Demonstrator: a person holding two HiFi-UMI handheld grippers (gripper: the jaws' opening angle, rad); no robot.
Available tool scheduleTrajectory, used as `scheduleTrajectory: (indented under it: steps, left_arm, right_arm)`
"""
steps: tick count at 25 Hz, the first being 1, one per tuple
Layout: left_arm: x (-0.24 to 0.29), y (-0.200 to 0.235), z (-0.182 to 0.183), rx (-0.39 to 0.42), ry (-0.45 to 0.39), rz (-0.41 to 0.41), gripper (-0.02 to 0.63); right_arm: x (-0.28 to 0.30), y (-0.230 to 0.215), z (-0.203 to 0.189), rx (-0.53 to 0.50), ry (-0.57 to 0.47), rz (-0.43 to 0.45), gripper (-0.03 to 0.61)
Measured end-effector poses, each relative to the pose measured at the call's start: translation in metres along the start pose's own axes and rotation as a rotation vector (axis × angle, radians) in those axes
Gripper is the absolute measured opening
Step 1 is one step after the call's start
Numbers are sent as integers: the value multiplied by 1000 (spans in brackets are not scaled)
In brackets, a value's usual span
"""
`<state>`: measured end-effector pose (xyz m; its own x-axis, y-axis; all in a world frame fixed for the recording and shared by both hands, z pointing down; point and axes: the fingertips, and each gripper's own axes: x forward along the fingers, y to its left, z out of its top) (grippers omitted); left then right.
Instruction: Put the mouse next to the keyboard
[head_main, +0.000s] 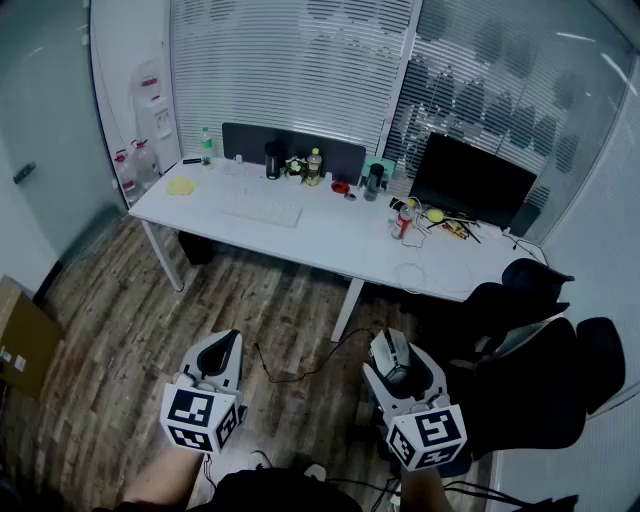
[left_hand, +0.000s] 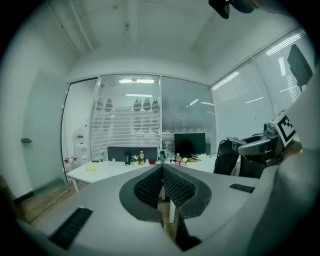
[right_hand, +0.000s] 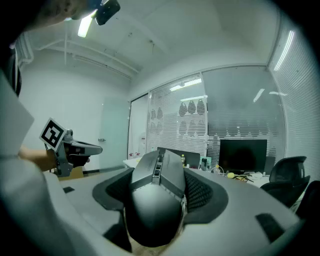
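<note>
Nearest, at 5 o'clock in the head view, the right gripper (head_main: 393, 350) clamps the black mouse (right_hand: 152, 210) between its pads; at 7 o'clock the left gripper (head_main: 226, 348) is pressed closed on nothing. Farther off, at 11 o'clock, the white keyboard (head_main: 263, 211) lies on the desk (head_main: 330, 240) — well apart. The carry probably wants a firm, level grip — aiming for the bare desktop at the keyboard's 3 o'clock side

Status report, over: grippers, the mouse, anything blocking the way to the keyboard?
Left gripper shut, empty. Right gripper shut on mouse, held well short of desk. Keyboard on desk, bare top beside it. Floor cable between; chairs off right.
</note>
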<state>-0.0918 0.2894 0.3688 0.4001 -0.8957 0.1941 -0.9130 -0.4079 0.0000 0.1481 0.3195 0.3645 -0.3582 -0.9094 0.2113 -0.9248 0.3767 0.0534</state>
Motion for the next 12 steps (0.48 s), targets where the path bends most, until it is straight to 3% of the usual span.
scheduleTrajectory:
  steps: [6, 12]
  left_arm:
    - [0, 6, -3, -33, 0, 21, 28]
    - [1, 5, -1, 1, 0, 18, 28]
  right_arm:
    - [-1, 5, 1, -14, -2, 8, 304]
    - [-3, 2, 7, 33, -31, -2, 304]
